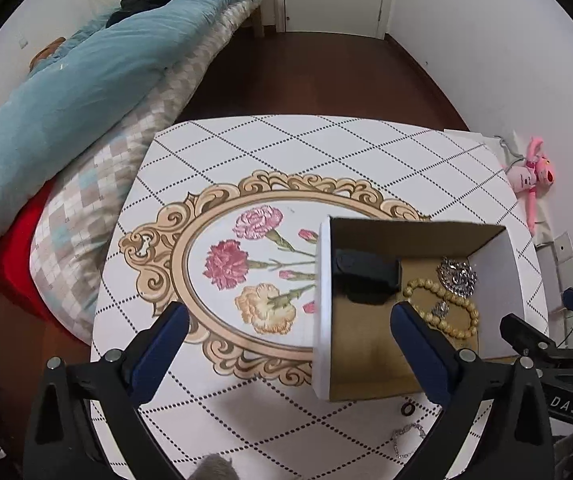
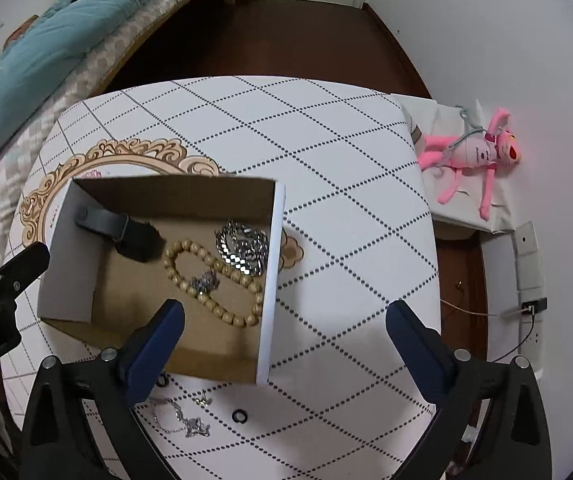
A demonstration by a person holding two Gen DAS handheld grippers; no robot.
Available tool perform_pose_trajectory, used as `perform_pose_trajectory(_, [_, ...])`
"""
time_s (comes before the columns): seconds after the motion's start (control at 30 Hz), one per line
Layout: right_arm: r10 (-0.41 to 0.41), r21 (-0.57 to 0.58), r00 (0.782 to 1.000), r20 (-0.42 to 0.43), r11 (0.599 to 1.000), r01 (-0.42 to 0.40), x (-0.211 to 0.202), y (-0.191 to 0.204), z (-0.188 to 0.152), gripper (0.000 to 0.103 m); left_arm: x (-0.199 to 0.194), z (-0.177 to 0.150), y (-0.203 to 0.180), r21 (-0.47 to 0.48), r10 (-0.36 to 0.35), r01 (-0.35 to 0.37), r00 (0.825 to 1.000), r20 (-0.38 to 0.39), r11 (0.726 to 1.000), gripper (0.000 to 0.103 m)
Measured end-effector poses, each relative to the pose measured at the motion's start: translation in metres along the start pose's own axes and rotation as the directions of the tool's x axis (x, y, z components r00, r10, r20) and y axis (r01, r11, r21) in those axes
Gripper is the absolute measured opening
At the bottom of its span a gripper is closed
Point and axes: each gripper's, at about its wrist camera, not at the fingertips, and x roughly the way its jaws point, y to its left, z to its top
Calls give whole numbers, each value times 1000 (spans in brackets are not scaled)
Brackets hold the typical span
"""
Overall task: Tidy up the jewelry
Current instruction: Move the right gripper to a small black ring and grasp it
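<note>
An open cardboard box (image 1: 322, 300) (image 2: 270, 280), white outside and brown inside, stands on the patterned table (image 1: 286, 152). Inside lie a wooden bead bracelet (image 1: 418, 284) (image 2: 172, 258), a heavy silver chain (image 1: 458, 276) (image 2: 242, 250), a small silver piece (image 2: 205, 281) and a black item (image 1: 366, 276) (image 2: 138, 240). In front of the box, on the table, lie a thin silver necklace (image 1: 406, 438) (image 2: 178, 420) and small black rings (image 1: 406, 409) (image 2: 239, 415). My left gripper (image 1: 289, 314) is open astride the box's left wall. My right gripper (image 2: 285, 308) is open astride its right wall. Neither holds anything.
A bed with a blue quilt (image 1: 66, 92) runs along the table's left side. A pink plush toy (image 2: 474, 156) lies on a white ledge at the right. Beyond the table's right edge a wall socket with a cable (image 2: 530, 304) shows. Dark wooden floor lies behind the table.
</note>
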Motion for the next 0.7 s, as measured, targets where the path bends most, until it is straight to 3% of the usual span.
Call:
perform_pose_trajectory(0.47, [9,43,990,142,999,-15,-72,-5,-20,102,-54,-16,-8,-3,-3,3,996,89,1000,103])
perform_pose_trajectory(0.7, [37,63,987,156,997,-48,-85,-11,-55,102,-78,-37,-5,-19,45,-44,993,109,999,103])
